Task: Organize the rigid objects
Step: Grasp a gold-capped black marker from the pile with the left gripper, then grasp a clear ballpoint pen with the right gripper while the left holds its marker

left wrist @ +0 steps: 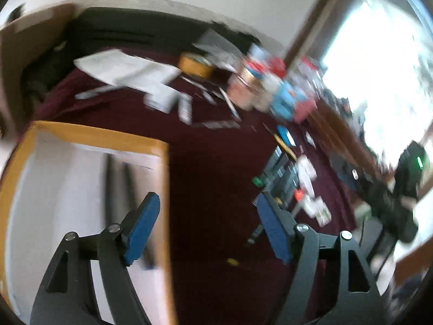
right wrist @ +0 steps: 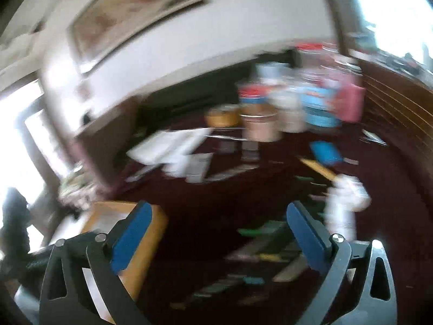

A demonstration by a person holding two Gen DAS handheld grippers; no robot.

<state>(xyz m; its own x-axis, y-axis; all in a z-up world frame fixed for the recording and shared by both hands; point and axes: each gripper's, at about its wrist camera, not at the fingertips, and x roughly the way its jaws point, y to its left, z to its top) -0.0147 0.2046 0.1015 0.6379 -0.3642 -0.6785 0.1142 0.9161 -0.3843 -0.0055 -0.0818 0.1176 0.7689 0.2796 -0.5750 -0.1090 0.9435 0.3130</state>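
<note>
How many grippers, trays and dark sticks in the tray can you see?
Grippers: 2, left gripper and right gripper, both open and empty.
Trays: 1, wood-rimmed tray.
Dark sticks in the tray: 2, sticks; blur hides any more.
Total: 5.

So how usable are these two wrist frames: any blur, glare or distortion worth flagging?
Left wrist view: motion blur smears the jars and papers; the window is blown out white; the open left gripper stays sharper. Right wrist view: heavier blur across the maroon table, glare at both edges, fisheye bending the wall line; the right gripper is open and fairly crisp.
</note>
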